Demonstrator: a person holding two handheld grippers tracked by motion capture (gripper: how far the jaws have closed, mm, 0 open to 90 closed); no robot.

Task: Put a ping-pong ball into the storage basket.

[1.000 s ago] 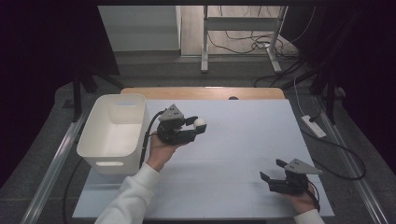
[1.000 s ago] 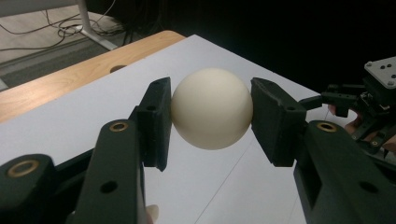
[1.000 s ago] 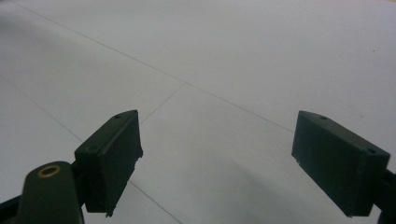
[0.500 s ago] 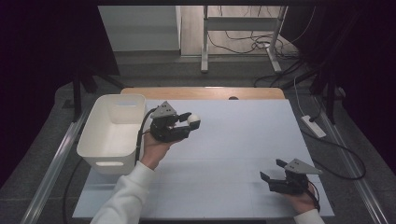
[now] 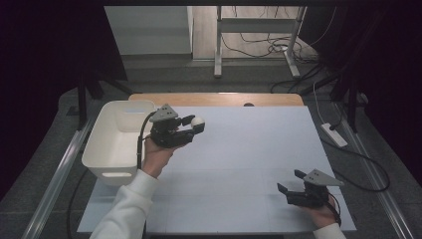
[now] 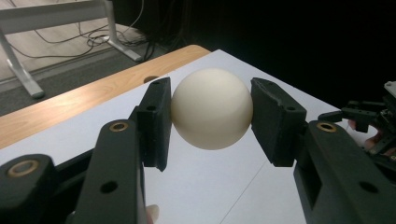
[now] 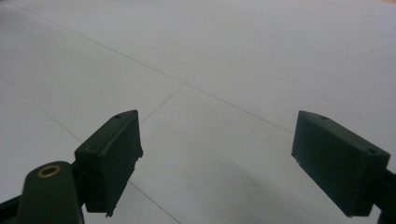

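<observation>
A: Where's the ball (image 6: 212, 108) now?

B: Clamped in the left gripper (image 5: 191, 128), lifted off the counter (image 5: 249, 149), just beside the bin (image 5: 117, 144). In the left gripper view both fingers (image 6: 156, 119) press on its sides at about the widest part, so the hold looks centred.

A: And the other hand?

B: The right gripper (image 5: 291, 185) sits low at the near right corner of the counter, well apart from everything. Its fingers (image 7: 114, 154) stand wide with nothing between them, just bare white surface beyond.

A: So the step in hand is dropping the ball in the bin?

B: That's my reading. The gripper points away from the bin, so I'd swing it round until the ball is plainly inside the rim, not over the wall.

A: Any risk?

B: A smooth round ball can squirt out if the grip slackens early. I'd keep the squeeze steady, carry it level, lower it into the bin, then open. Dropped from high up, it may bounce out.
</observation>
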